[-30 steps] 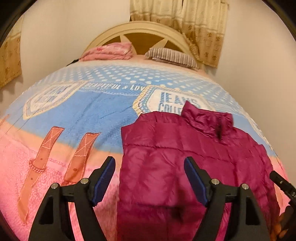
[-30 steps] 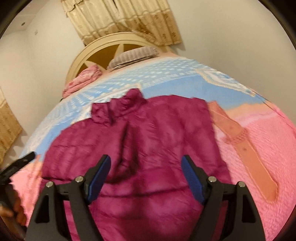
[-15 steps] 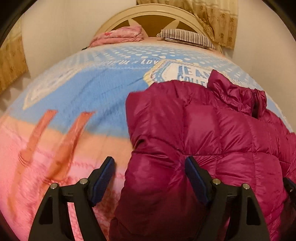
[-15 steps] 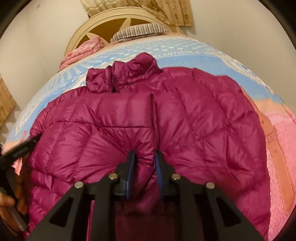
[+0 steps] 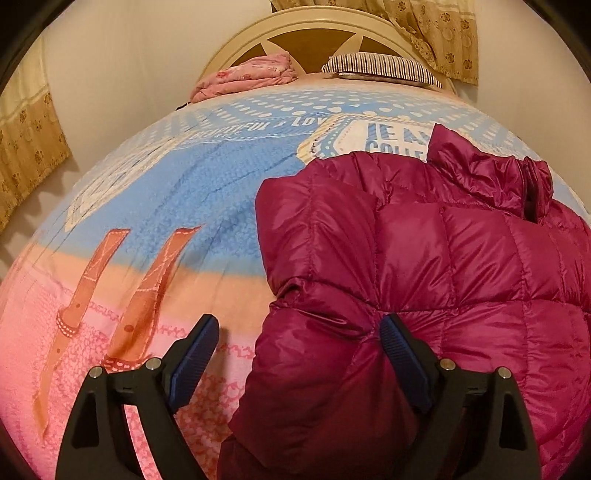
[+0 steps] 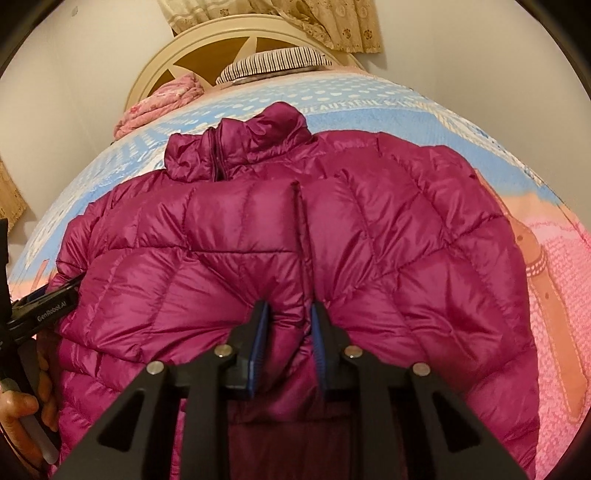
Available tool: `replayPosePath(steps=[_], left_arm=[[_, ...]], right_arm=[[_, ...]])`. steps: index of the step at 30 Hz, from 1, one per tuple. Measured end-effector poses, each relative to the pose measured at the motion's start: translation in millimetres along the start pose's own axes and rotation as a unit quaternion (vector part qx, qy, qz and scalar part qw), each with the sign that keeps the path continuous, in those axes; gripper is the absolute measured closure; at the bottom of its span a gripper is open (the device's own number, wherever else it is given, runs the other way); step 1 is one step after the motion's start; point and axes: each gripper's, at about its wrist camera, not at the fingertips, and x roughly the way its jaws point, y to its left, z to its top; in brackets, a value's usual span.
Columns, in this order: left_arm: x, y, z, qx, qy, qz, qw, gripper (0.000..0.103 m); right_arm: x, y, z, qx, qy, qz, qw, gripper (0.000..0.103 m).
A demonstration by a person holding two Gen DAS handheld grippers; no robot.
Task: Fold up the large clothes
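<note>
A magenta quilted puffer jacket (image 6: 332,236) lies on the bed, collar toward the headboard. My right gripper (image 6: 288,325) is shut on a pinch of the jacket's near hem beside the centre zip. My left gripper (image 5: 299,350) is open at the jacket's left side (image 5: 424,266); a bulge of the fabric sits between its fingers, the right finger pressing into it, the left finger over bare bedspread. The left gripper also shows at the left edge of the right wrist view (image 6: 44,302), against the jacket's side.
The bed carries a pink and blue printed bedspread (image 5: 166,206). A folded pink blanket (image 5: 247,74) and a striped pillow (image 5: 380,68) lie by the cream headboard (image 5: 314,26). Curtains (image 5: 26,147) hang at the left and behind the bed.
Both grippers came down close to the jacket. The right gripper closed from wide open onto the near hem. The left gripper stayed open and moved in against the jacket's left side.
</note>
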Motion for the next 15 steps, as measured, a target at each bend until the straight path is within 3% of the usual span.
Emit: replayPosePath(steps=[6, 9, 15], left_arm=[[0.7, 0.1, 1.0, -0.001, 0.000, 0.001, 1.0000, 0.012], [-0.2, -1.9, 1.1, 0.003, -0.002, 0.007, 1.0000, 0.012], [-1.7, -1.9, 0.7, 0.001, -0.005, 0.008, 1.0000, 0.012]], right_arm=[[-31.0, -7.9, -3.1, 0.006, 0.003, -0.012, 1.000, 0.071], [-54.4, -7.2, 6.4, 0.012, -0.034, -0.022, 0.999, 0.069], [-41.5, 46.1, 41.4, -0.069, -0.058, -0.025, 0.996, 0.068]])
